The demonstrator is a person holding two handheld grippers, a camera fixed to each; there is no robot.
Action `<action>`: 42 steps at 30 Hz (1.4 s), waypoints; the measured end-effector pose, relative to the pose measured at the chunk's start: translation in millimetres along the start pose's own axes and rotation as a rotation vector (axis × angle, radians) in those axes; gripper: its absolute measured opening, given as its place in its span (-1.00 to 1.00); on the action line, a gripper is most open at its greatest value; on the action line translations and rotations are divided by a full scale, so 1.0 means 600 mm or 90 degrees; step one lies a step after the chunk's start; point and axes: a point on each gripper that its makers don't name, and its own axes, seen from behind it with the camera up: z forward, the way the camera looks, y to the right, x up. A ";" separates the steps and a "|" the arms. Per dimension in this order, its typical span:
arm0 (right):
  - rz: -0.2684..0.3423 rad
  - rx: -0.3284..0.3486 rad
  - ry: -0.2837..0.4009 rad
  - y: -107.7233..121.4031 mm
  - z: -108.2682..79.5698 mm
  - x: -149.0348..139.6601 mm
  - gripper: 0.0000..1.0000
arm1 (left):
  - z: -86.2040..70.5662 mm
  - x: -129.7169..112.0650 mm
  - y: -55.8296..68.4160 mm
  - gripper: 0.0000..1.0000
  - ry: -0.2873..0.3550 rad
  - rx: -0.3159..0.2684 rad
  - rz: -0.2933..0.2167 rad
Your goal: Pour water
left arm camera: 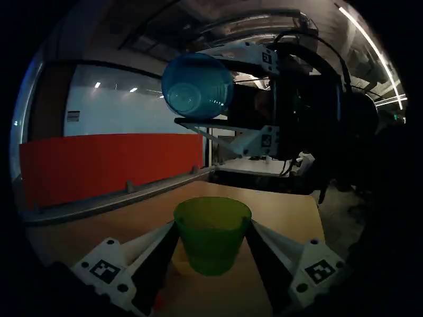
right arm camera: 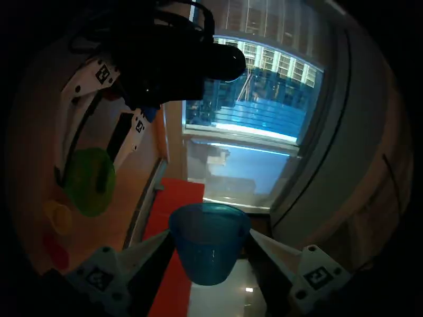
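Observation:
In the left gripper view a green cup [left arm camera: 212, 234] stands upright between the two fingers of my left gripper [left arm camera: 212, 244], which is shut on it just above the wooden table [left arm camera: 285, 211]. Higher up, the blue cup [left arm camera: 197, 85] lies tipped on its side, its open mouth facing the camera, held between the fingers of my right gripper [left arm camera: 224, 90]. The right gripper view shows that blue cup [right arm camera: 209, 243] clamped by the right gripper [right arm camera: 209, 248], while the green cup [right arm camera: 90, 181] and left gripper [right arm camera: 87, 158] appear at the left. I cannot tell whether water is flowing.
A red wall panel [left arm camera: 111, 164] with a grey ledge [left arm camera: 121, 194] runs along the far side of the table. Small yellow [right arm camera: 58, 216] and red [right arm camera: 55, 251] objects lie on the table near the green cup. Large windows [right arm camera: 254, 132] fill the background.

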 end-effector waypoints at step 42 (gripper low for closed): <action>0.670 0.058 0.052 -0.026 -0.054 0.019 0.75 | -0.004 0.014 -0.001 0.69 0.003 0.010 0.019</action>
